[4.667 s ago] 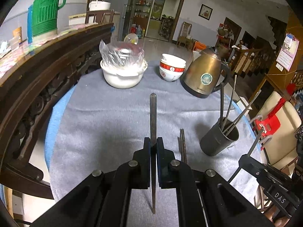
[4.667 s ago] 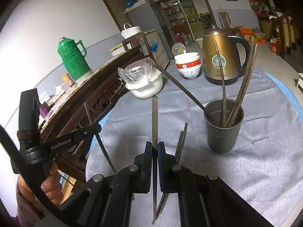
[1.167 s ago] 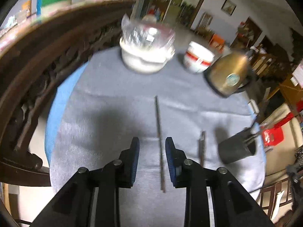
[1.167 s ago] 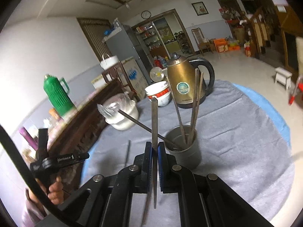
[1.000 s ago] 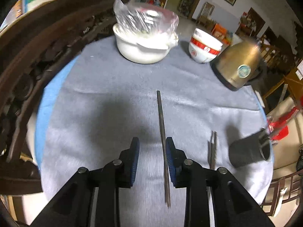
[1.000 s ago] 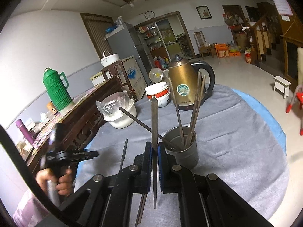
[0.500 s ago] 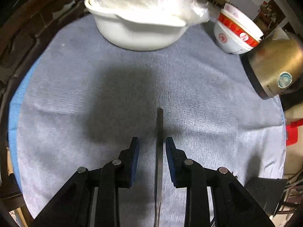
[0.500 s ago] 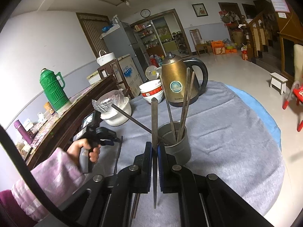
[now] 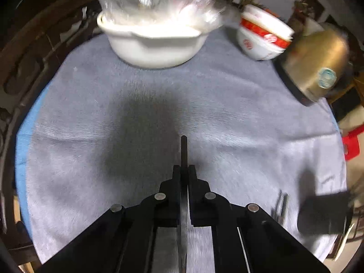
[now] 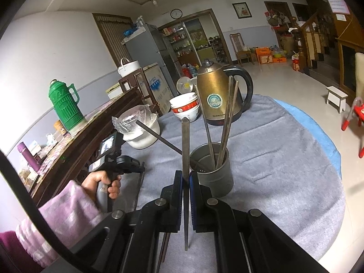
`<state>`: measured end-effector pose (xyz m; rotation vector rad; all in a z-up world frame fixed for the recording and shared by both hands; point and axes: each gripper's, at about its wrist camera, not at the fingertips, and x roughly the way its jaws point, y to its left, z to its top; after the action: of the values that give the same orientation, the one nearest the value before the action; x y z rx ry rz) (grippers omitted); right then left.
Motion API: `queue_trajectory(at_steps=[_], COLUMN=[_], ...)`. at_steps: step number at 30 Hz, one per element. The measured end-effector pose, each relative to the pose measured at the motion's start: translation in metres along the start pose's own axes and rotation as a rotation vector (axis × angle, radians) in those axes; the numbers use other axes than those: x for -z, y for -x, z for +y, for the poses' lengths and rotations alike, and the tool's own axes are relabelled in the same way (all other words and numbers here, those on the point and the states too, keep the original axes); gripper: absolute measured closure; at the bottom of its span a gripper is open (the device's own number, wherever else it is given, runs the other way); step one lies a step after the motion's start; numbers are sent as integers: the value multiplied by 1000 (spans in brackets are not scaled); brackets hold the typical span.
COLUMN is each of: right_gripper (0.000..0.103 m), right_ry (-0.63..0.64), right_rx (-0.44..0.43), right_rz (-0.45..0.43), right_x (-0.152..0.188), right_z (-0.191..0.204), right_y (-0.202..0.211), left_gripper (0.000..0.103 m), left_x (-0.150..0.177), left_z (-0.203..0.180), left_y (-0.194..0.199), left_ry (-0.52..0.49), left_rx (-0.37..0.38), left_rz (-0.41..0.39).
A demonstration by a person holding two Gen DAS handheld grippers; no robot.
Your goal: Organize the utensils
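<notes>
Step in hand: pick-up of a loose chopstick from the desk, for transfer to the holder cup.
Left tool (image 9: pixel 184 170): jaws have just been closing and are now clenched on the left chopstick (image 9: pixel 183 150), which runs between the pads with its far end projecting past the fingertips.
Left chopstick, place: low over the grey cloth (image 9: pixel 91 113) of the desk, near its middle; whether it is clear of the cloth cannot be told.
Right tool (image 10: pixel 186 177): clamped on the right chopstick (image 10: pixel 185 159), which stands up along the jaw line, its tip above the pads.
Holder cup (image 10: pixel 213 170): dark grey, upright on the cloth, just to the right of and beyond the right tool; it already carries several chopsticks leaning against its rim.
Remaining utensils: a pair of chopsticks (image 9: pixel 281 204) lies flat on the cloth at the near right, left of the blurred cup (image 9: pixel 323 213) in the left wrist view.
Person: a hand (image 10: pixel 104 182) in a pink sleeve grips the left tool's handle at the left of the desk.
Bystanders: white pot (image 9: pixel 154 43), stacked bowls (image 9: pixel 261 38) and gold kettle (image 9: pixel 316 66) stand along the far edge, well apart from the work.
Next move, judged: raise the left chopstick, carry it right to the cup, tilt it upright, aim between the leaning sticks, then release.
Progress, judged: partial; two sticks in the tools and a pair still on the cloth.
</notes>
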<state>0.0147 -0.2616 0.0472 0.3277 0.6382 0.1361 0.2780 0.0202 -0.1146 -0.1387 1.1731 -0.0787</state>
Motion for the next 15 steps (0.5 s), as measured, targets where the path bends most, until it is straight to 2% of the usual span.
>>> queue_trajectory(at_steps=[10,15], right_gripper=[97,97], right_ry=[17,16], right_rx=[24,31], right_rz=[-43,-57], right_x=[-3,-4], right_z=[11,12], right_y=[-1,1], left_gripper=[98,98], left_x=[56,80], left_z=[-30,-47], left_y=[134,178], left_ry=[-114,-152], left_rx=[182,234], left_rz=[-269,-389])
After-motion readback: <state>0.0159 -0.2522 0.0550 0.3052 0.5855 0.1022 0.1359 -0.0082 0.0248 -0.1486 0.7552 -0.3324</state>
